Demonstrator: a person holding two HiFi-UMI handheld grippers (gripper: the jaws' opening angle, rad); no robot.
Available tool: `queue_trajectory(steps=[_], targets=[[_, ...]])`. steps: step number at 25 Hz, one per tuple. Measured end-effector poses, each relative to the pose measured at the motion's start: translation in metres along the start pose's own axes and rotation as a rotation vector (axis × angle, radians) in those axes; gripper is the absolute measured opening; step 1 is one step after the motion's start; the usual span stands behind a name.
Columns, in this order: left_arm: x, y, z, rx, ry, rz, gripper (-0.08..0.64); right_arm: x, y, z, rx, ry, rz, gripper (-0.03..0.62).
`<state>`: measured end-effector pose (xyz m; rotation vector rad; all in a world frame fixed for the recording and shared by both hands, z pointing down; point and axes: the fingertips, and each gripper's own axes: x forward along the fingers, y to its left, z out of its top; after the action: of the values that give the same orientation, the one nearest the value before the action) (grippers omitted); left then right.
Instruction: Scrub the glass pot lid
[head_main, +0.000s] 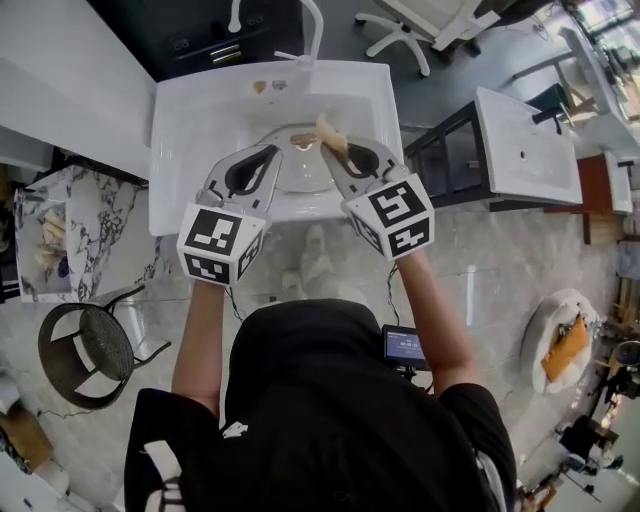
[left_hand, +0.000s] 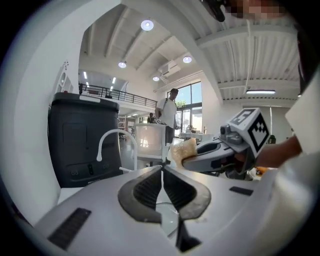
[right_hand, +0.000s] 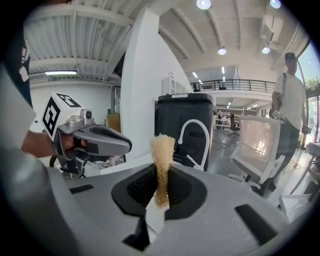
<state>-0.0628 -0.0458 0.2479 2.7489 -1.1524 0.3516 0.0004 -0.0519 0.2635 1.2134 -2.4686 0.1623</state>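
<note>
My right claw is clamped on a coarse, fibrous tan scrubber, squeezed into a narrow upright strip between the ribbed black pads. My left claw is pressed together on nothing. From above, the round, domed glass lid lies in the smooth white sink, between my two claws.

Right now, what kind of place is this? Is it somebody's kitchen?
Probably not a home kitchen; more likely a big showroom or workshop hall. The white sink stands on a marble floor, a second basin unit sits nearby, and a balcony railing runs under a high ceiling.
</note>
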Motion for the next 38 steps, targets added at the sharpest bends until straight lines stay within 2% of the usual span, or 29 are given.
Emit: queue_trajectory(steps=[12, 16, 20, 29, 38], targets=[[-0.061, -0.032, 0.060, 0.091, -0.219, 0.021, 0.014, -0.056, 0.040, 0.053, -0.042, -0.185, -0.112, 0.017], [-0.068, -0.042, 0.064, 0.116, -0.229, 0.006, 0.014, -0.069, 0.045, 0.059, -0.050, -0.207, -0.133, 0.017], [-0.074, -0.049, 0.074, 0.108, -0.261, -0.001, 0.014, -0.079, 0.046, 0.063, -0.064, -0.219, -0.142, 0.017], [-0.089, -0.076, 0.092, 0.112, -0.278, 0.040, 0.014, -0.115, 0.051, 0.064, -0.064, -0.254, -0.127, 0.017], [-0.107, -0.118, 0.089, 0.108, -0.286, 0.069, 0.014, -0.155, 0.057, 0.056, -0.071, -0.273, -0.121, 0.017]])
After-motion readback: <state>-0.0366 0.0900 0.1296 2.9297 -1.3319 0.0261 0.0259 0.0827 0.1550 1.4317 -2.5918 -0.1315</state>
